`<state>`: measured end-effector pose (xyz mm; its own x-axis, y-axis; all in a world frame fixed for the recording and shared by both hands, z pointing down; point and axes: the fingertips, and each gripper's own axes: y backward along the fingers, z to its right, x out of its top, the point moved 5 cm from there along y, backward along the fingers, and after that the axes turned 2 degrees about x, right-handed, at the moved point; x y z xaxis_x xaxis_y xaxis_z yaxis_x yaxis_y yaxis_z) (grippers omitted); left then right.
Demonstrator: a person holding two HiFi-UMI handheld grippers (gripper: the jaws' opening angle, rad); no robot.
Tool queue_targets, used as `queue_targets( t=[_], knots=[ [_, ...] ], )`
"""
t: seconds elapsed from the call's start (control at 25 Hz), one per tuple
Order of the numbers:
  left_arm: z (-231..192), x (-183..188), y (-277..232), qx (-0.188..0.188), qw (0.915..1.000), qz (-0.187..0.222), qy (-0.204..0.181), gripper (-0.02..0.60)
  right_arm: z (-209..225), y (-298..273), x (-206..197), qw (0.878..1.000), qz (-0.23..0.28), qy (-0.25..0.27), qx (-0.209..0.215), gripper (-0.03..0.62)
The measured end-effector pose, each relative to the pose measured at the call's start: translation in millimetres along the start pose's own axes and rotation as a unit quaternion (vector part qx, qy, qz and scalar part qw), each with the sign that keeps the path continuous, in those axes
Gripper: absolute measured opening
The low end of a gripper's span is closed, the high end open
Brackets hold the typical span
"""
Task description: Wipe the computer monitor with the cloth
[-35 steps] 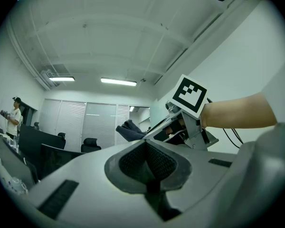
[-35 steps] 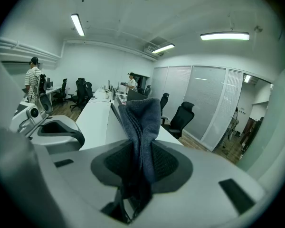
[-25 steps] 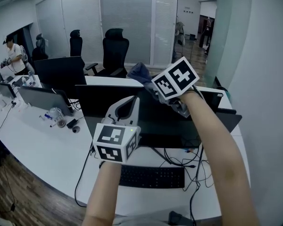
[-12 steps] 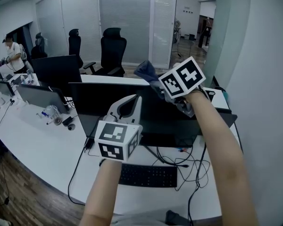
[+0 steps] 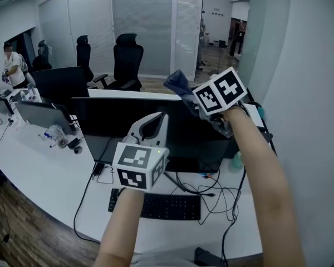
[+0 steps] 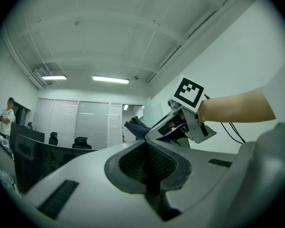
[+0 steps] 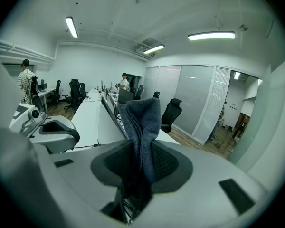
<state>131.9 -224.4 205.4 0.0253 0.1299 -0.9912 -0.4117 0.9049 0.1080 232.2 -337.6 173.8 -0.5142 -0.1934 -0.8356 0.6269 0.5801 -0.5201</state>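
Head view: the person's two forearms reach over a white surface towards a wide black computer monitor. The right hand-held gripper, with its marker cube uppermost, is raised at the monitor's top edge, towards the right end of the screen. A dark blue-grey cloth sticks up from its jaws above that edge; whether the cloth touches the screen cannot be told. The left hand-held gripper is held lower, in front of the middle of the screen, jaws pointing up and away from the person.

Right gripper view: the jaws of the right hand-held gripper are clamped on the cloth, which stands up between the pads in a folded bunch. The left hand-held gripper appears at lower left.

Left gripper view: the jaws of the left hand-held gripper are pressed together with nothing between them. Beyond them the right hand-held gripper and the cloth are seen from below.

On the surface in front of the monitor lie a black keyboard and loose cables. Black office chairs stand behind, and a person stands at far left.
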Motion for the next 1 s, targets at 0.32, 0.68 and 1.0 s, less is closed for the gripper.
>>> queue_targets(
  t=[0.32,0.68,1.0],
  knots=[
    [20.1,-4.9,-11.0,-0.014,0.9999,-0.002,0.001,0.009,20.2,17.9,-18.0,1.0,0.001,-0.016,-0.011,0.115],
    [37.6,-5.2,-20.4,-0.029,0.9996,-0.003,0.002,0.008,41.5,40.4,-33.4,0.999,-0.008,-0.025,-0.027,0.115],
    [51.0,-8.1,-28.7,-0.044,0.999,-0.005,0.003,0.008,59.5,59.2,-48.2,0.998,-0.004,-0.049,-0.037,0.115]
  ],
)
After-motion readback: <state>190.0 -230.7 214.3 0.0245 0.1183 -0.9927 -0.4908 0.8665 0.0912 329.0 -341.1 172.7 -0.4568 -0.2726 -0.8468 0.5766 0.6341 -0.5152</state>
